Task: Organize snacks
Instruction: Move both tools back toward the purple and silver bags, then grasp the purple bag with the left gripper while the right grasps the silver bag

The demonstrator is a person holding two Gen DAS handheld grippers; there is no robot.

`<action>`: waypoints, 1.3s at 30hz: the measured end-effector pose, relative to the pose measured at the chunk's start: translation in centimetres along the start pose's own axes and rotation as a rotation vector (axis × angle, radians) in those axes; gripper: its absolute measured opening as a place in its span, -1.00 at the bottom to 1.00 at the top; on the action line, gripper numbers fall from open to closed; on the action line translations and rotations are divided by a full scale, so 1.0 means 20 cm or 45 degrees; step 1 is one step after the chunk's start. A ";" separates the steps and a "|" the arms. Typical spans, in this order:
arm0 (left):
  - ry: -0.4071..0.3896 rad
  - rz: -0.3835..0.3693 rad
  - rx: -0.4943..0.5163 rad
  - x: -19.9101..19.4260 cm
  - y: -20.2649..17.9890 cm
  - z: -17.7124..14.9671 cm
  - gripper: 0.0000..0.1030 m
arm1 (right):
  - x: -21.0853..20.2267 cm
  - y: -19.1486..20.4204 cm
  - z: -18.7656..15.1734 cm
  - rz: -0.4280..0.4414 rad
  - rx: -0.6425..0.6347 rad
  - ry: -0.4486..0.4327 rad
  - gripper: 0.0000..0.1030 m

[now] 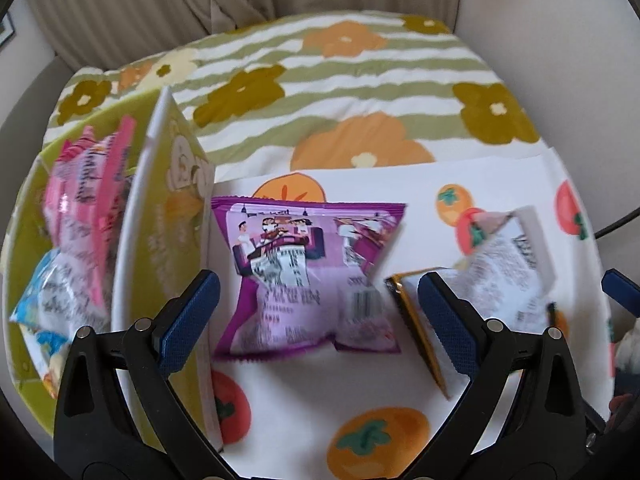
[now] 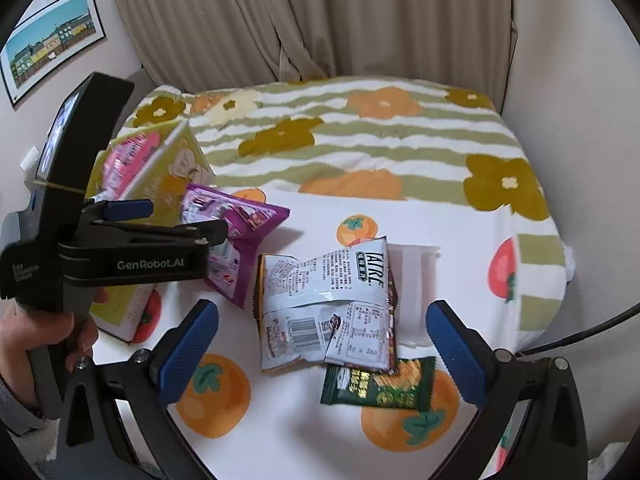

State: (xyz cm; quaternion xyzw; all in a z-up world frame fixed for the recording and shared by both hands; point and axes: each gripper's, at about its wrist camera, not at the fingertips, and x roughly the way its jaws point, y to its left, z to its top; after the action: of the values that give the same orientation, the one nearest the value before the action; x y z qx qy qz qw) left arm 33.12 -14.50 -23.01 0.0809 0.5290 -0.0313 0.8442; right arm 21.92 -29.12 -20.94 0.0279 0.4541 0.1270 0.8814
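Right wrist view: bed [image 2: 360, 152] with a striped flower-print cover fills the frame, a white persimmon-print cloth [image 2: 304, 432] spread over its near part. At left centre stands a yellow-green box [image 2: 168, 184], open on top, with a pink packet [image 2: 124, 164] inside. Purple snack bag [image 2: 244, 240] lies on the cloth just right of the box. White snack bag [image 2: 332, 304] sits centre frame atop other packets, a dark green packet [image 2: 380, 388] touching its lower edge. Left gripper [image 2: 188, 220] is at left, held by a hand [image 2: 44, 336], its fingers close over the purple bag; contact unclear. Right gripper [image 2: 320, 344] is wide open, empty, straddling the white bag from above.

Left wrist view: box [image 1: 168, 240] at left holds the pink packet [image 1: 96, 200] and a blue packet [image 1: 44, 292]. Purple bag [image 1: 308, 276] lies centre, between the wide-open fingers of the left gripper [image 1: 316, 300], which grips nothing. White bag [image 1: 508, 268] is at right, blurred.
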 end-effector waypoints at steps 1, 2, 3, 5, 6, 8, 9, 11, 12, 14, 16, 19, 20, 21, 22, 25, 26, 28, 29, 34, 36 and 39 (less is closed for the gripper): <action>0.014 0.004 0.006 0.03 0.00 0.01 0.92 | 0.03 0.00 0.00 0.002 0.005 0.012 1.00; 0.027 0.008 0.011 0.05 0.00 0.01 0.92 | 0.07 -0.01 0.01 0.005 0.011 0.027 1.00; 0.044 0.012 0.018 0.09 0.00 0.02 0.92 | 0.11 -0.01 0.01 0.007 0.018 0.043 1.00; 0.041 0.043 0.064 0.12 -0.02 0.03 0.92 | 0.18 -0.02 0.02 0.015 0.028 0.067 1.00; 0.050 0.037 0.083 0.14 -0.03 0.04 0.92 | 0.21 -0.02 0.03 0.016 0.029 0.077 1.00; 0.071 0.034 0.096 0.18 -0.03 0.04 0.92 | 0.26 -0.02 0.03 0.014 0.028 0.100 1.00; 0.080 0.036 0.107 0.20 -0.04 0.04 0.91 | 0.28 -0.02 0.03 0.012 0.027 0.108 1.00; 0.101 0.025 0.112 0.24 -0.03 0.03 0.90 | 0.33 -0.02 0.02 0.010 0.021 0.127 1.00; 0.105 0.027 0.115 0.25 -0.03 0.03 0.89 | 0.34 -0.02 0.02 0.010 0.019 0.133 1.00; 0.108 0.027 0.122 0.27 -0.02 0.02 0.85 | 0.37 -0.01 0.01 0.012 0.011 0.146 1.00; 0.105 0.029 0.127 0.27 -0.01 0.02 0.76 | 0.40 0.00 0.01 0.007 -0.007 0.155 1.00; 0.102 0.024 0.124 0.28 0.02 0.02 0.62 | 0.41 0.02 -0.01 0.009 -0.046 0.156 1.00; 0.102 0.015 0.121 0.28 0.02 0.02 0.61 | 0.42 0.03 -0.01 0.001 -0.064 0.158 1.00; 0.106 0.001 0.120 0.28 0.03 0.02 0.59 | 0.43 0.05 -0.01 -0.003 -0.081 0.163 1.00; 0.108 -0.002 0.124 0.27 0.03 0.02 0.58 | 0.44 0.06 -0.01 -0.005 -0.099 0.169 1.00; 0.107 -0.009 0.135 0.26 0.03 0.01 0.53 | 0.45 0.07 -0.01 -0.009 -0.129 0.182 1.00; 0.105 -0.009 0.137 0.26 0.03 0.01 0.52 | 0.46 0.07 -0.01 -0.010 -0.132 0.186 1.00; 0.102 -0.011 0.138 0.25 0.03 0.00 0.49 | 0.47 0.07 0.00 0.000 -0.129 0.192 1.00; 0.101 -0.007 0.138 0.24 0.03 0.00 0.48 | 0.48 0.07 0.01 0.008 -0.130 0.195 1.00; 0.096 -0.003 0.132 0.24 0.03 -0.01 0.45 | 0.55 0.11 0.03 0.016 -0.195 0.244 1.00; 0.094 0.000 0.128 0.24 0.03 -0.01 0.43 | 0.56 0.12 0.03 0.019 -0.209 0.248 1.00; 0.092 0.008 0.126 0.23 0.03 -0.01 0.38 | 0.60 0.13 0.02 0.028 -0.212 0.274 1.00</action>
State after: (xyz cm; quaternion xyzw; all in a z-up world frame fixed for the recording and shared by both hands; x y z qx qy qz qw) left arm 35.01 -13.71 -27.27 0.1253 0.5566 -0.0517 0.8197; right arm 28.41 -23.49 -29.81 -0.0543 0.5335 0.1763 0.8254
